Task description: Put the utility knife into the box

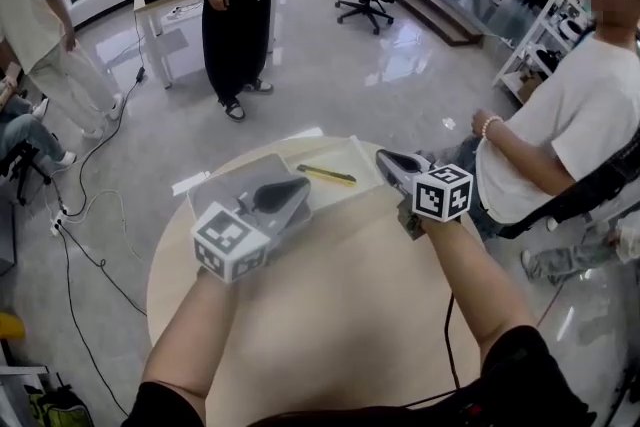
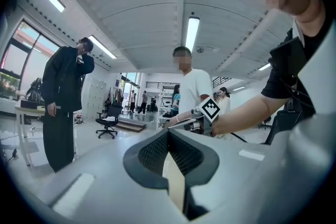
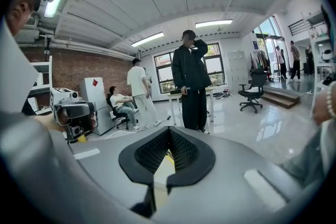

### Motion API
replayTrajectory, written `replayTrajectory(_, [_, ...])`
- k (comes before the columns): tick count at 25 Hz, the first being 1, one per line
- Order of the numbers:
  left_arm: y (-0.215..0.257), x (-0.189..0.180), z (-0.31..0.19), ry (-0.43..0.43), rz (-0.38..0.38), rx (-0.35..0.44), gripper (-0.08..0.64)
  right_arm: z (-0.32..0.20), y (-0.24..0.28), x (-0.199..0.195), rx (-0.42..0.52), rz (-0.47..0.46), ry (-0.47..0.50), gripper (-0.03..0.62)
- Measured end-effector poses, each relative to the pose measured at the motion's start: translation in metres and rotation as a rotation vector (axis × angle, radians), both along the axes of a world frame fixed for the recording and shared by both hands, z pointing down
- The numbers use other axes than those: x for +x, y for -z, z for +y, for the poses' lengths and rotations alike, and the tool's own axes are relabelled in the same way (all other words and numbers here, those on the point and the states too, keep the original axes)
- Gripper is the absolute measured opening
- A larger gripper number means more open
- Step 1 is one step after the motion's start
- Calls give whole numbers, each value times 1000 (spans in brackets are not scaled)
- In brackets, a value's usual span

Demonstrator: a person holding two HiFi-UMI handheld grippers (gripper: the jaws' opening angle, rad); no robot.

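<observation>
L gripper (image 1: 298, 185) & R gripper (image 1: 384, 156) both pinched closed, empty (nothing btwn the pads); yellow utility knife (image 1: 326, 175) lies in box (image 1: 232, 171), between their tips

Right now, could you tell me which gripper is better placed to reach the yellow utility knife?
Probably the right gripper: shut, its tip lies just off the right end of the yellow utility knife. The left gripper, also shut, sits over the white box, short of the knife.
</observation>
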State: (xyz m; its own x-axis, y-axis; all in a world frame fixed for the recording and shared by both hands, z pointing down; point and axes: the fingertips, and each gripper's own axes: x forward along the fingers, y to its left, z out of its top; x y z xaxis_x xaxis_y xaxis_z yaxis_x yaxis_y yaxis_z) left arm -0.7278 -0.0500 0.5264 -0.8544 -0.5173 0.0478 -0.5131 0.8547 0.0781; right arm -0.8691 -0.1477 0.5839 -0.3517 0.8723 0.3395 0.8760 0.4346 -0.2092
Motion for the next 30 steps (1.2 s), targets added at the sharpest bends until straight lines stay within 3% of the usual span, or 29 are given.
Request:
replayTrajectory(11, [67, 56, -60, -57, -20, 11, -2, -98, 91, 76, -52, -43, -65, 14])
replayTrajectory(18, [118, 103, -110, -136, -42, 4, -2, -156, 153, 142, -66, -77, -116, 14])
replayTrajectory(25, [138, 161, -227, -240, -43, -4, -2, -279, 177, 210, -105, -92, -199, 14])
replayTrajectory(30, [154, 210, -296, -269, -42, 19, -2, -361, 192, 268, -127, -97, -234, 14])
